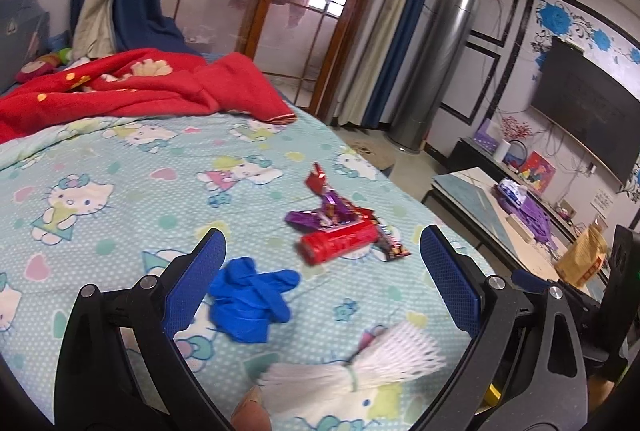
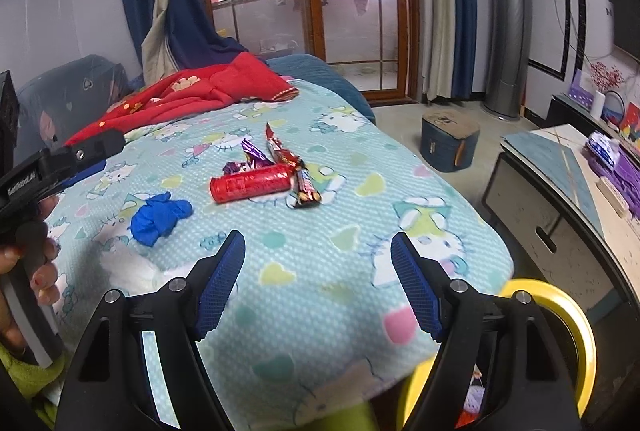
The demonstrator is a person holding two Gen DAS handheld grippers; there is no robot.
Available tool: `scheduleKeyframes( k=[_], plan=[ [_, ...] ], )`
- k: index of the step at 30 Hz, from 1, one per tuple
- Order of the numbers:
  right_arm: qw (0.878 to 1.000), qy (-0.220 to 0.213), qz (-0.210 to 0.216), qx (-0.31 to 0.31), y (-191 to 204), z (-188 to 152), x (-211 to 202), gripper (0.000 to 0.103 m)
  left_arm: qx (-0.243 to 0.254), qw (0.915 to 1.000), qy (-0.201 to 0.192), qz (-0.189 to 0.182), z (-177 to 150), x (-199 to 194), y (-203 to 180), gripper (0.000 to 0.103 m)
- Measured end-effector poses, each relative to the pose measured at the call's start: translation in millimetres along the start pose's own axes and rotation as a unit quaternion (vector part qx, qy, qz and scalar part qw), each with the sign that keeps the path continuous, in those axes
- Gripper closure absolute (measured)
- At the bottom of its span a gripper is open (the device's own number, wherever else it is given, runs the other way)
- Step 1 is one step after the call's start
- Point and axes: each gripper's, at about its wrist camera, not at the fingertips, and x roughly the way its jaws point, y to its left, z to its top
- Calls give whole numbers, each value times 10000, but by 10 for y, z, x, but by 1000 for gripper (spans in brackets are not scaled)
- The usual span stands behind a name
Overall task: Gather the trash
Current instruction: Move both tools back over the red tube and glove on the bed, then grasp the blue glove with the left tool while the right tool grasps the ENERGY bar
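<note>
On the light blue cartoon-cat bedspread (image 1: 120,167) lies trash: a red tube (image 1: 340,243) (image 2: 250,185), purple and red snack wrappers (image 1: 326,207) (image 2: 276,155), a dark candy wrapper (image 2: 306,189), a crumpled blue glove (image 1: 252,301) (image 2: 158,217) and a white foam net sleeve (image 1: 360,367). My left gripper (image 1: 322,267) is open above the bedspread, the glove just inside its left finger, nothing between the pads. My right gripper (image 2: 318,247) is open over bare bedspread, short of the tube. The left gripper's body (image 2: 60,163) shows at the left edge of the right wrist view, held by a hand (image 2: 40,271).
A yellow-rimmed bin (image 2: 560,319) stands below the bed's near right corner. A red blanket (image 1: 140,91) covers the far end of the bed. A low table (image 2: 560,191) with purple items is on the right, a round stool (image 2: 450,141) on the floor beyond.
</note>
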Motion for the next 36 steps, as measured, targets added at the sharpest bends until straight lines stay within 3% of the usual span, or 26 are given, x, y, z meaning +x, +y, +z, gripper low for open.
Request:
scheduleKeyframes(
  k=[15,24,29,31,36],
  plan=[
    [9991,406,80,-135,122,291,813,30,-179,9969,568,507,-96,277,366,14],
    [9975,673,-163,-128,-18,323,1196,31,-394,9934,1048,260,-274,501,457,14],
    [9959,899,-128,-33,-44,331,1411,41,-410,9912,1242,213,-348,595,467,22],
    [9944,1054,-90,-70,-20,324,1495,53,-451,9901,1309,233,-378,628,489,26],
    [9929,1183,-62,-89,4,320,1560,67,-475,9881,1437,279,-416,659,515,39]
  ],
)
